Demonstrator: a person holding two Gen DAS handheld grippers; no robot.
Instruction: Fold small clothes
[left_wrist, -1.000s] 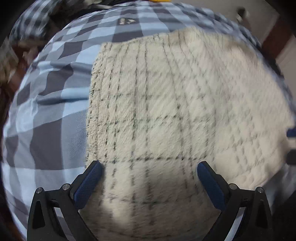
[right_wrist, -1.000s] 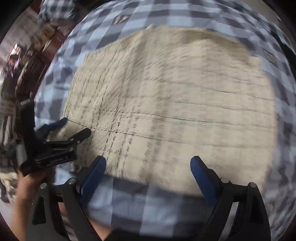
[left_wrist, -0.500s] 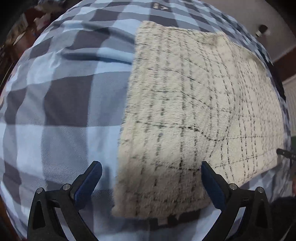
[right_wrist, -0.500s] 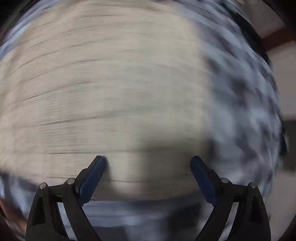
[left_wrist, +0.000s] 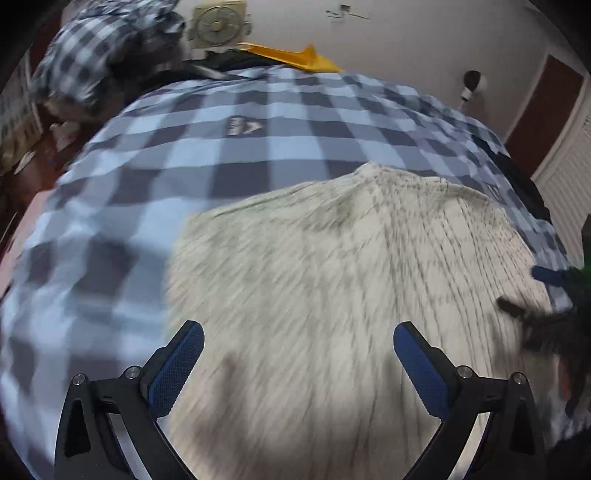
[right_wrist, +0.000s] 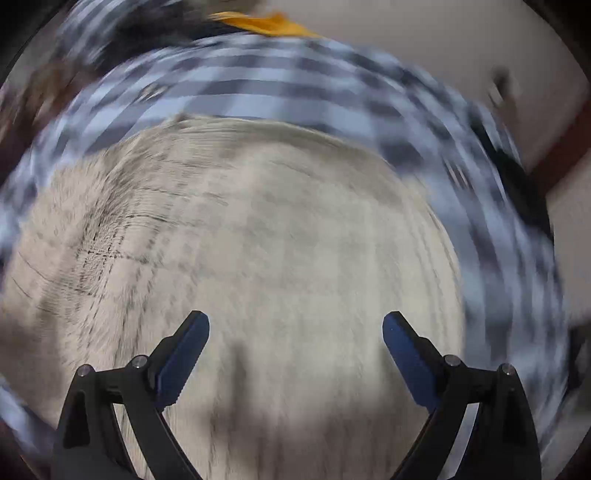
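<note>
The cream fleece cloth with dark grid lines lies flat on the blue checked bedcover, directly ahead of both the left gripper and the right gripper. Both are spread wide and empty; through the blur, neither seems nearer.

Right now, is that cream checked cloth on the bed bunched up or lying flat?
Flat: the cream cloth lies spread on the blue checked bedcover. Blur hides whether it is already folded over.

You are working over a bed spread with a blue-and-grey checked cover. A cream fleece garment with thin dark grid lines lies flat on it; a yellow item rests at the far edge.
</note>
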